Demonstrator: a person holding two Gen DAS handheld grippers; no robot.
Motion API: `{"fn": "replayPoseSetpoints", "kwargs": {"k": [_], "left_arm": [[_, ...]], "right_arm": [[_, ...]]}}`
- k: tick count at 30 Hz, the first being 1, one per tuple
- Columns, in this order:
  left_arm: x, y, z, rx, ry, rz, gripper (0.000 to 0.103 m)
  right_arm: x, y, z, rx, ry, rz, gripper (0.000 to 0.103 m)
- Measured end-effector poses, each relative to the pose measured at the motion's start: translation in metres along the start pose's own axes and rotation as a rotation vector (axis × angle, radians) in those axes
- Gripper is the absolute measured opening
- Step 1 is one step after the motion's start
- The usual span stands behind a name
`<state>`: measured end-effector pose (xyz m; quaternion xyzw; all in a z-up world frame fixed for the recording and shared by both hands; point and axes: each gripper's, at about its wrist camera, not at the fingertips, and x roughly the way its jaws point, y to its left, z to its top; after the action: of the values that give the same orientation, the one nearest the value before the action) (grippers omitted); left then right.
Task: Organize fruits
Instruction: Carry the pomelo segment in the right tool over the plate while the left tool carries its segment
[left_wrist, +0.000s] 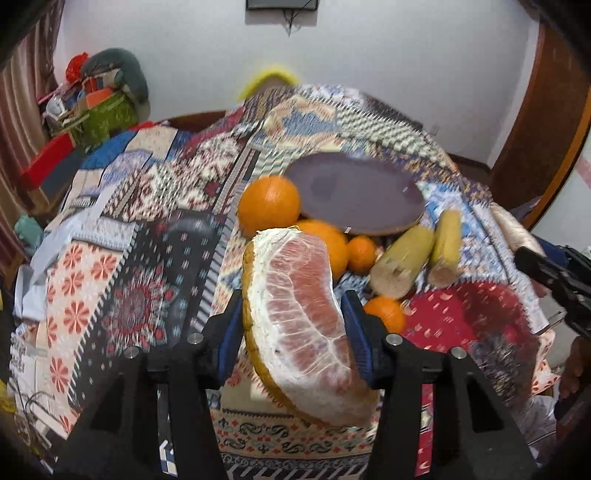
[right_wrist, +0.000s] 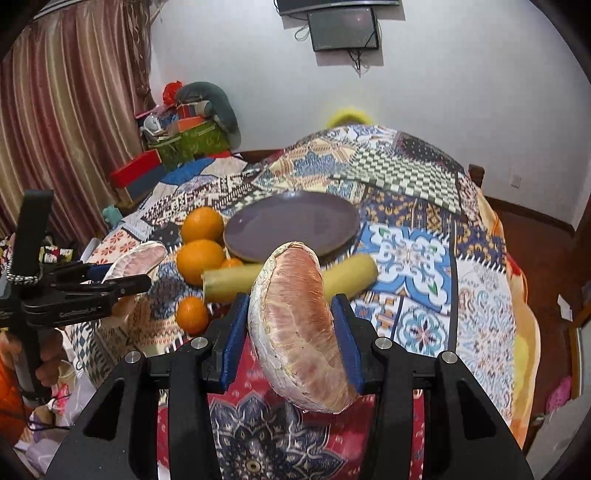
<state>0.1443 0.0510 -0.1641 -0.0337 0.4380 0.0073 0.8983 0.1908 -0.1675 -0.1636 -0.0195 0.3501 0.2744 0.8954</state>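
Right now I have a piece of fruit in each hand. My left gripper (left_wrist: 295, 325) has its jaws clamped on a pomelo wedge (left_wrist: 299, 321), the blue pads pressing its two sides; the pink flesh faces the camera and the yellow-orange rind runs down its left edge. The wedge hangs clear above the patterned cloth (left_wrist: 122, 266) that covers the surface below.

My right gripper (right_wrist: 290, 325) is likewise clamped on a second pomelo wedge (right_wrist: 295, 325), pads tight against both sides, membrane and pale pith showing, also held off the cloth.

Beyond the left wedge I see a purple plate (left_wrist: 354, 195) lying on the cloth with nothing on it. Just left of the plate sits a large orange (left_wrist: 269, 205), with a second orange (left_wrist: 332, 243) nearer to me and partly hidden by the wedge. A small orange (left_wrist: 361, 254) sits beside that one, and another small orange (left_wrist: 386, 314) lies close to my right pad. Two ears of corn in their husks (left_wrist: 406, 262) lie side by side right of the oranges, just under the plate's near rim.

At the right edge of the left view, the other gripper's black body pokes in. From the right view, the left gripper shows at the left with its wedge, a hand (right_wrist: 51, 354) around its handle.
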Motion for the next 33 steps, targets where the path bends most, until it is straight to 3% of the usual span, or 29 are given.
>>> {"fn": "replayPoseSetpoints", "kwargs": {"k": [17, 33], "left_arm": [[-0.004, -0.021, 0.055, 0.028, -0.111, -0.067, 0.052], [0.027, -0.019, 0.101, 0.023, -0.155, -0.072, 0.051]], "right_arm": [[0.014, -0.001, 0.042, -0.022, -0.082, -0.008, 0.040], [0.047, -0.012, 0.074, -0.040, -0.107, -0.020, 0.040]]}}
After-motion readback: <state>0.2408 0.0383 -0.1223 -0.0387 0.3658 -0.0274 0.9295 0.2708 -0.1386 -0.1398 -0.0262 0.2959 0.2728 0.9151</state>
